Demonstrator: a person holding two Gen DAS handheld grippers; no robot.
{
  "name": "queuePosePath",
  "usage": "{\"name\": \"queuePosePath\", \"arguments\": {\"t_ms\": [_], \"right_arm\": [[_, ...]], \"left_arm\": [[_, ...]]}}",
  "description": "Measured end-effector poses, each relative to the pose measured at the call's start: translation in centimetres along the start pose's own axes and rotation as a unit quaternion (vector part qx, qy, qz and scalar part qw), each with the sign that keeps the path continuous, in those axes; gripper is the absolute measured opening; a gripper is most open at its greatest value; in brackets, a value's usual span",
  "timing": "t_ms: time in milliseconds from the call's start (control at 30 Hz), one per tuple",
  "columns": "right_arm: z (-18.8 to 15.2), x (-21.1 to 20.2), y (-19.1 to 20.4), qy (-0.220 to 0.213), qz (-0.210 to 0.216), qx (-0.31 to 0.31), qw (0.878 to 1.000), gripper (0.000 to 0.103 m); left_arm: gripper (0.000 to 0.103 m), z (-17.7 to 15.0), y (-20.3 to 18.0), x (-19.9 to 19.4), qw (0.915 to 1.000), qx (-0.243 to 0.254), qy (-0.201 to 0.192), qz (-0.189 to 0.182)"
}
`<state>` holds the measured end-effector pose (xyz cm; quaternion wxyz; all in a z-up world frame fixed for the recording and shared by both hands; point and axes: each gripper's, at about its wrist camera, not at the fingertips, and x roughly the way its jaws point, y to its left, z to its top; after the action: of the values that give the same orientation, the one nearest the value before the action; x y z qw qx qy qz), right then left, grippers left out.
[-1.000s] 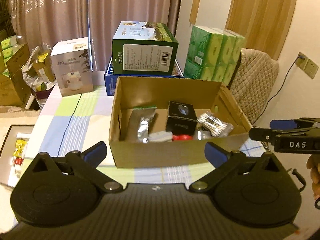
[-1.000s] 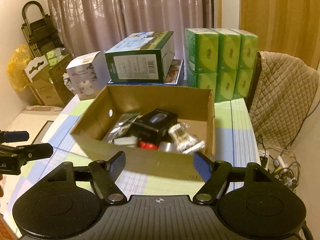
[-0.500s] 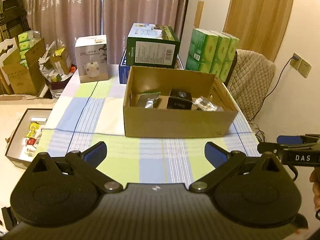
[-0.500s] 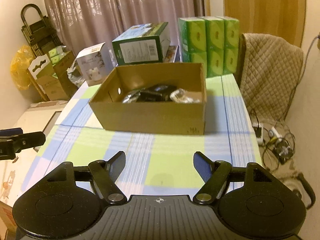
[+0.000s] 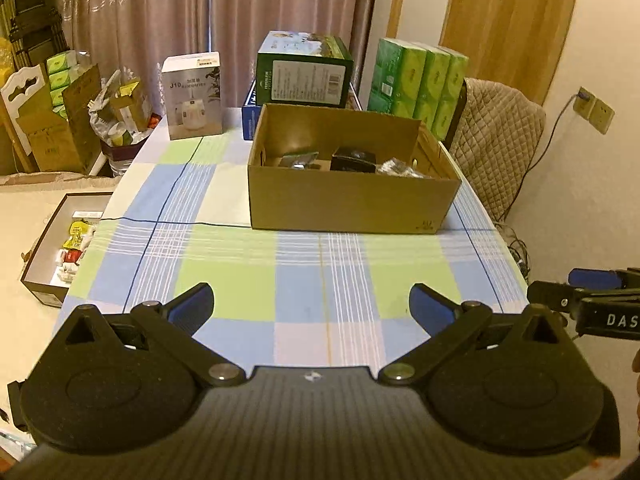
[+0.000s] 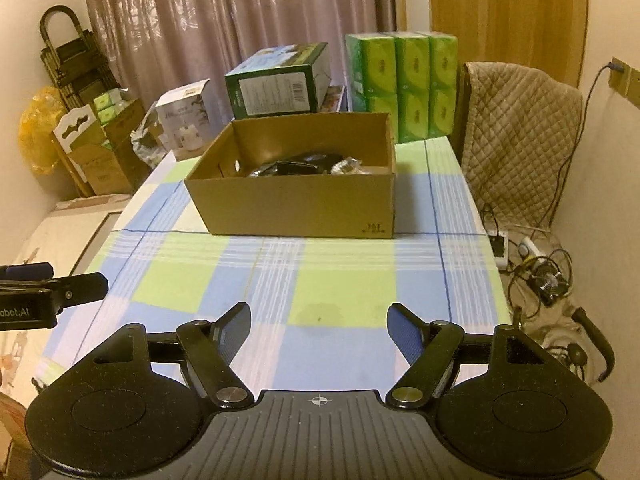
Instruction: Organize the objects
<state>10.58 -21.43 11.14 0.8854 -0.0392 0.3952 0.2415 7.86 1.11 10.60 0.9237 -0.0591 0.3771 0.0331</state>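
1. While both grippers are hanging over the near end of the checked tablecloth (image 5: 320, 264), the left gripper (image 5: 311, 305) is standing with its jaws spread wide and nothing between them, and the right gripper (image 6: 319, 322) is likewise gaping with only cloth showing between its blue pads.
2. Lying well beyond both sets of fingertips, the open cardboard box (image 5: 348, 204) is resting on the table, apart from either gripper.
3. Peeking over its front wall are a silvery foil pouch (image 5: 298, 159), a small black box (image 5: 354, 160) and a crinkled clear packet (image 5: 396, 168); the wall is hiding their lower parts, so what they are is hard to tell.
4. Cutting in at the right edge of the left wrist view, the other gripper is showing only one arm, lettered "DAS"; in the right wrist view the left one is reading "obot.AI", its start cropped.
5. Sitting off the table's left side, a shallow tray (image 5: 44, 280) is holding small yellow and red packets too small to read.
6. Standing behind the cardboard box, a white carton (image 5: 194, 94) is marked "J10", a dark green carton (image 5: 304, 70) is carrying a barcode label with print too fine to read, and green tissue packs (image 5: 416, 84) are stacked to the right.
7. Draping over a chair beside the table is a quilted cover (image 6: 520, 120).
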Motion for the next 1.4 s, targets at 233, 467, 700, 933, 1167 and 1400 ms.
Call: {"name": "queuePosePath", "arguments": {"t_ms": [233,467,700,933,1167,1400], "right_arm": [[-0.3,-0.5,0.0,-0.003,-0.001,0.004,1.0,0.072],[-0.3,-0.4,0.2,-0.005,0.001,0.003,1.0,0.072],[-0.3,-0.4,0.2,-0.005,0.004,0.003,1.0,0.072],[-0.2,-0.5,0.2,-0.006,0.005,0.004,1.0,0.072],[-0.1,-0.7,0.4,-0.008,0.006,0.004,1.0,0.072],[0.1,-0.9,0.4,-0.009,0.006,0.006,1.0,0.072]], "left_arm": [[0.102,-1.1,-1.0,-0.4,0.9999,0.014,0.001,0.0],[0.102,-1.3,-1.5,-0.5,0.9998,0.021,0.001,0.005],[0.102,-1.3,-1.6,-0.3,0.9997,0.022,0.002,0.006],[0.102,-1.1,-1.7,0.1,0.9998,0.019,0.001,0.007],[0.102,-0.8,-1.9,0.2,0.9998,0.019,-0.001,0.01],[0.102,-0.7,-2.0,0.2,0.9997,0.022,-0.002,0.009]]}}
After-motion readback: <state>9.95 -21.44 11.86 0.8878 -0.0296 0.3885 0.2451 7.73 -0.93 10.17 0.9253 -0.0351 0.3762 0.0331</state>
